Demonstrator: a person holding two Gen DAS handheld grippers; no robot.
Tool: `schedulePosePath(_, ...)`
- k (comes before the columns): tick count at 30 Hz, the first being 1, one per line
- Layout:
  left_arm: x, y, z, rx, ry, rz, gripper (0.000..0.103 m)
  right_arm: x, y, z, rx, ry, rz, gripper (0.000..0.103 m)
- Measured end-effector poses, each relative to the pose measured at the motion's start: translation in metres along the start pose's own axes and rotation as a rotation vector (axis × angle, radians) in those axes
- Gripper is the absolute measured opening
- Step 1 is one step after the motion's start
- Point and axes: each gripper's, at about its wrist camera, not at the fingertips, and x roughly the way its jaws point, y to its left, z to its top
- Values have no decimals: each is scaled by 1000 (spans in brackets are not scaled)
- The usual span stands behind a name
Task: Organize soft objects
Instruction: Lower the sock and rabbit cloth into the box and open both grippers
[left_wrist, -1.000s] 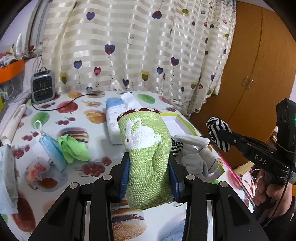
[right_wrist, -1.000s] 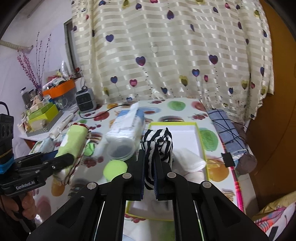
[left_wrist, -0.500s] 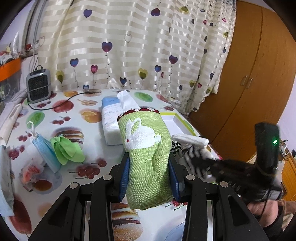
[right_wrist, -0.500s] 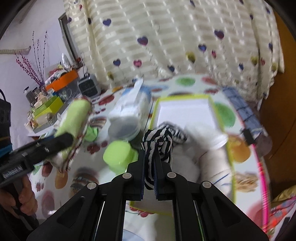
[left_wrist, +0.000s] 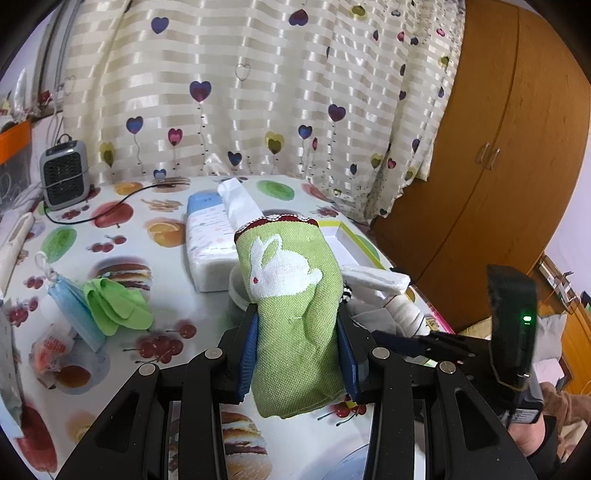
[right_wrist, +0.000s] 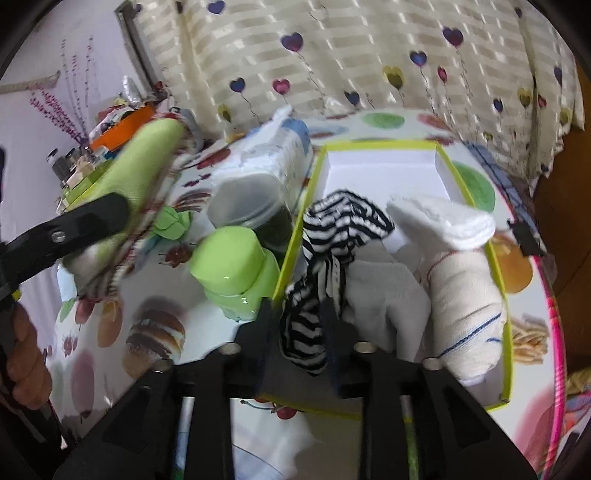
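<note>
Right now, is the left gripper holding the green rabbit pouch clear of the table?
Yes: the left gripper clamps the green rabbit pouch between its blue pads, raised above the table.

One green rabbit pouch, one striped sock, two white socks.

A lived-in home room: heart-print curtain, wooden wardrobe, small heater, and fruit-patterned bench beyond the fingers.

The left gripper stays clamped and tilted downward; the right gripper has just been opening, jaws apart.
</note>
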Motion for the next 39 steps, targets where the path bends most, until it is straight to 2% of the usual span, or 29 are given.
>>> schedulePosePath(5,6,-8,4,10,6,-13,37,-22,2,3,-23,-68,-4,45)
schedulePosePath(9,15,-19,8,26,17,-33,37,-43,-10,8,17,-134,-24,45)
schedulePosePath(12,26,-29,10,37,37,-57,37,-49,-20,9,45,-149,-57,45)
schedulePosePath(24,81,-60,14,66,139,-104,38,-56,-55,1,133,-154,-96,45)
schedulePosePath(28,99,-64,15,75,166,-93,39,-56,-60,0,140,-153,-101,45)
schedulePosePath(32,116,-66,16,88,194,-95,44,-55,-63,0,144,-151,-103,45)
schedulePosePath(35,119,-64,14,89,209,-99,46,-56,-64,1,144,-150,-105,45)
schedulePosePath(39,108,-64,14,97,182,-109,50,-57,-64,2,140,-154,-107,45)
